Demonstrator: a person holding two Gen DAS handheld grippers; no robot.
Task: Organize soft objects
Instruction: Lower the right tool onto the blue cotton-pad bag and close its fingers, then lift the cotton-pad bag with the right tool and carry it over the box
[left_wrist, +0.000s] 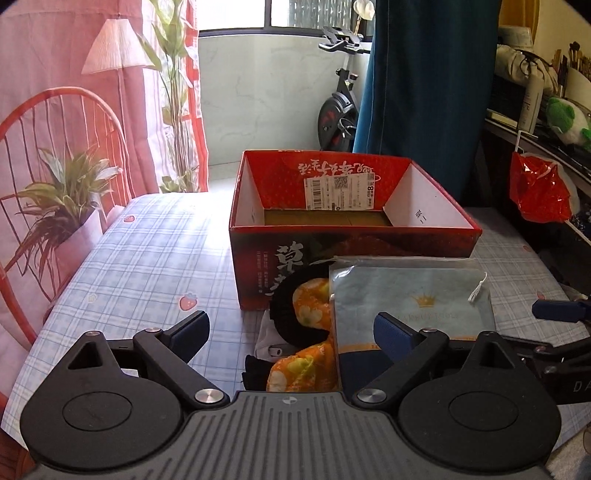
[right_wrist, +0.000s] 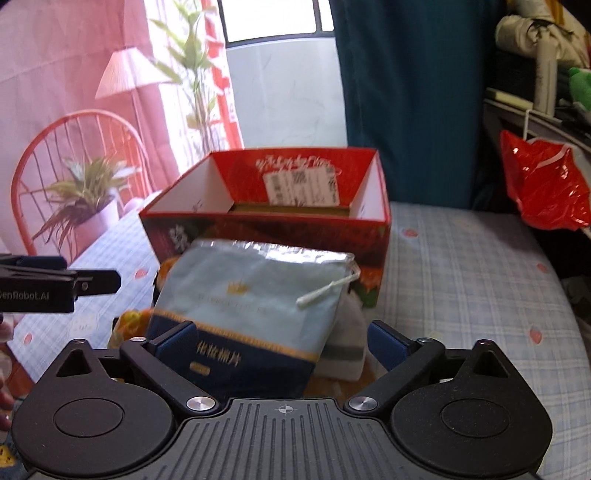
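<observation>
A red cardboard box (left_wrist: 354, 236) stands open on the checked bed sheet; it also shows in the right wrist view (right_wrist: 266, 229). In front of it lies a pile: a pale blue drawstring pouch of cotton pads (left_wrist: 410, 295) (right_wrist: 251, 295), an orange floral cloth (left_wrist: 306, 354), a black ribbed item (left_wrist: 284, 314) and a white cloth (right_wrist: 347, 347). My left gripper (left_wrist: 291, 332) is open just before the pile. My right gripper (right_wrist: 280, 343) is open, its fingers either side of the pouch's near end.
A pink printed curtain (left_wrist: 74, 110) hangs at the left. A blue curtain (left_wrist: 424, 92) and an exercise bike (left_wrist: 340, 107) stand behind the box. A red plastic bag (left_wrist: 539, 188) hangs from a cluttered shelf at the right. The checked sheet (left_wrist: 147, 266) spreads left.
</observation>
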